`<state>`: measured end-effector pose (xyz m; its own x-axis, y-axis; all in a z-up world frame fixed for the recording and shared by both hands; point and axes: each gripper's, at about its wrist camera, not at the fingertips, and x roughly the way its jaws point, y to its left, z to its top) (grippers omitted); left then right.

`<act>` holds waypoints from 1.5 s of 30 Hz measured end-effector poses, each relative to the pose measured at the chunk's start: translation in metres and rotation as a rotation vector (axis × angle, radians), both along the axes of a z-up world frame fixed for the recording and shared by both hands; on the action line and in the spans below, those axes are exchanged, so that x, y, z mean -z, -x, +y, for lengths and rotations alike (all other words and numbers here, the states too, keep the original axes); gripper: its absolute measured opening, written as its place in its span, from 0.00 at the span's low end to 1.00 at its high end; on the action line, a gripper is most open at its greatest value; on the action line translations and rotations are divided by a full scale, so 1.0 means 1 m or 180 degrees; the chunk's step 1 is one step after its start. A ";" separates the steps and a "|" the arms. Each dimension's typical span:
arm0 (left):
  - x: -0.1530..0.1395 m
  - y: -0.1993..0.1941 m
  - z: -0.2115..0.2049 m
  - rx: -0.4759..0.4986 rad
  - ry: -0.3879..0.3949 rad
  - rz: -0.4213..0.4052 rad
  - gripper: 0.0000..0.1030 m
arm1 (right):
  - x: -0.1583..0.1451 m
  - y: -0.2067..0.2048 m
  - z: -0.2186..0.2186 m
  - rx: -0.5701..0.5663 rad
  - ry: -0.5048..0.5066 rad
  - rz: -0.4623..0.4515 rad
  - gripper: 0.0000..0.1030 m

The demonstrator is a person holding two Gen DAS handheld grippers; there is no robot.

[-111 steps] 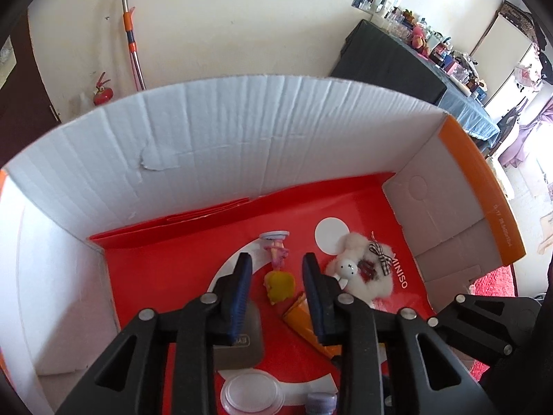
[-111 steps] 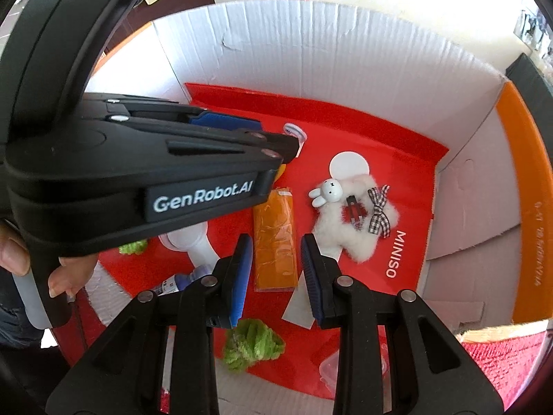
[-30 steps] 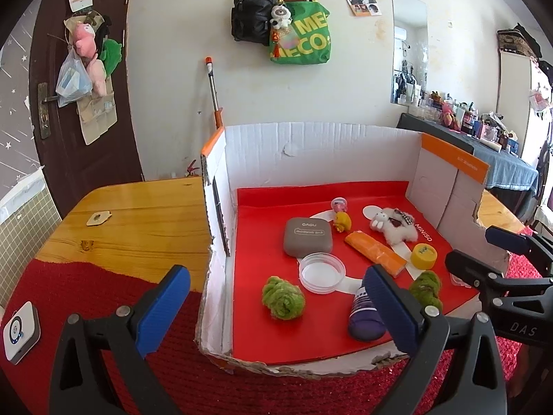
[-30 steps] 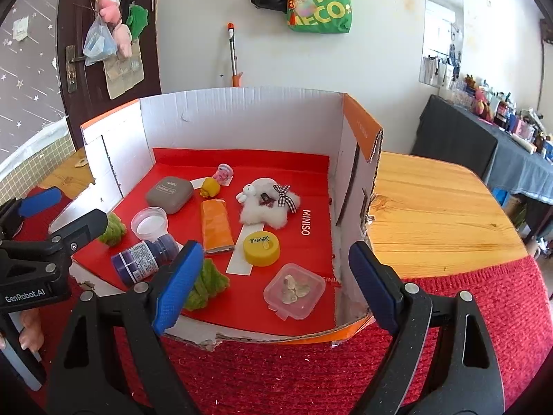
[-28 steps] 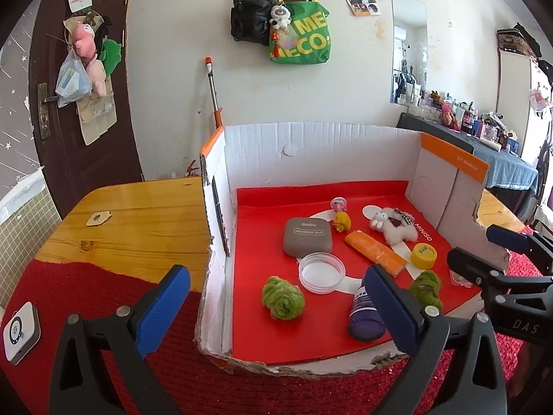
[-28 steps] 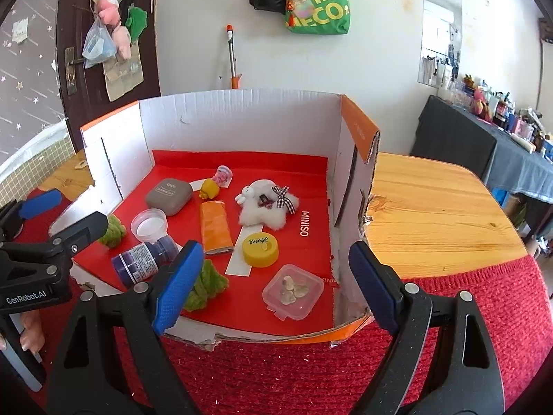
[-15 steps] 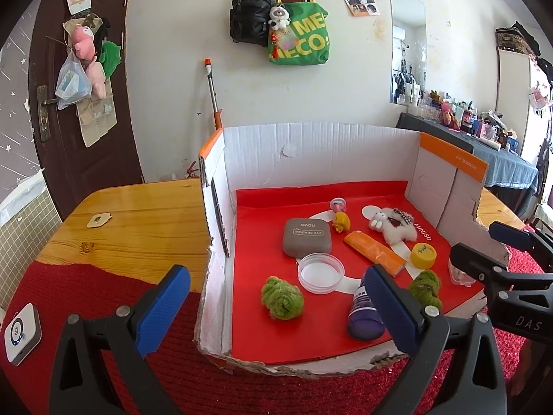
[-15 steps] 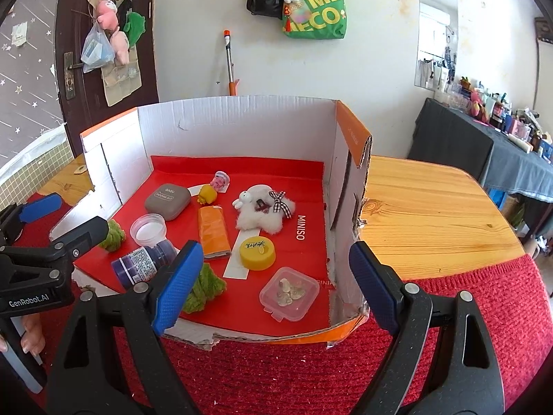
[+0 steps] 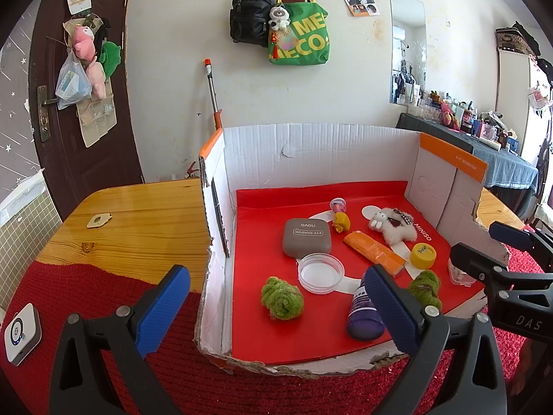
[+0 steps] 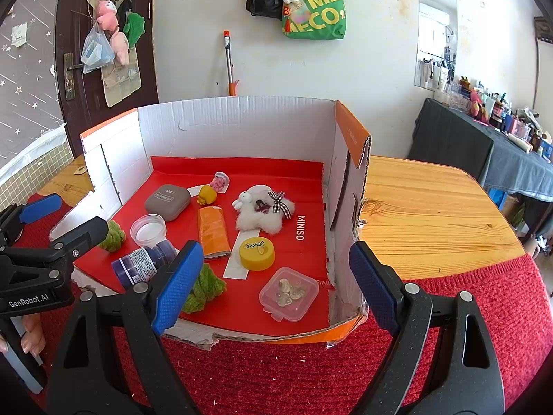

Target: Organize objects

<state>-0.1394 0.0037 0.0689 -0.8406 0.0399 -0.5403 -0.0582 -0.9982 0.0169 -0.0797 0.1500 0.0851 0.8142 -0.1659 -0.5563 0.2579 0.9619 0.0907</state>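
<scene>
An open cardboard box [image 9: 311,152] with a red floor holds a grey eye-shadow case [image 9: 306,238], a clear round lid [image 9: 320,272], two green yarn balls [image 9: 282,298] [image 9: 425,287], a purple bottle [image 9: 363,314], an orange packet [image 9: 373,252], a yellow tin [image 9: 422,254] and a white plush rabbit [image 9: 392,226]. A clear square box of shells [image 10: 288,294] lies at the front right. My left gripper [image 9: 276,273] hovers open before the box's front left corner. My right gripper [image 10: 276,247] hovers open before the front right corner. Neither holds anything.
The box [image 10: 242,128] stands on a wooden table [image 10: 425,207] partly covered by a red knitted cloth [image 10: 311,373]. A small white device [image 9: 20,333] lies on the cloth at far left. A dark cluttered table [image 10: 484,145] stands at the right. Fingers [image 10: 31,335] grip the left handle.
Since the oldest frames both grippers have pulled back out of the box and their jaws have spread wide. Over the last second nothing has visibly moved.
</scene>
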 end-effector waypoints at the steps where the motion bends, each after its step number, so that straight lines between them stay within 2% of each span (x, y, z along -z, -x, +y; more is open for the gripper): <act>1: 0.000 0.000 0.000 0.0000 0.0000 -0.0001 1.00 | 0.000 0.000 0.000 0.0000 0.0000 0.0000 0.84; 14: -0.003 -0.003 0.001 -0.0012 0.0022 0.0043 1.00 | -0.004 0.004 0.001 0.0039 0.0050 -0.0061 0.84; 23: -0.026 -0.019 0.002 0.0014 0.0010 0.0223 1.00 | -0.021 0.020 0.000 0.0052 -0.0002 -0.0143 0.84; 30: -0.040 -0.038 0.002 0.0057 -0.0077 0.0230 1.00 | -0.032 0.035 0.012 0.0040 0.0124 -0.0124 0.84; 35: -0.034 -0.054 0.002 0.0076 -0.0115 0.0027 1.00 | -0.025 0.046 0.017 -0.0034 -0.0073 0.0043 0.86; 36: -0.030 -0.056 0.003 0.0083 -0.0108 -0.0081 1.00 | -0.022 0.048 0.017 -0.0038 -0.0152 0.0102 0.90; 45: 0.017 -0.062 0.012 0.0029 0.0006 -0.0687 1.00 | 0.015 0.051 0.027 0.0005 -0.0307 0.0636 0.91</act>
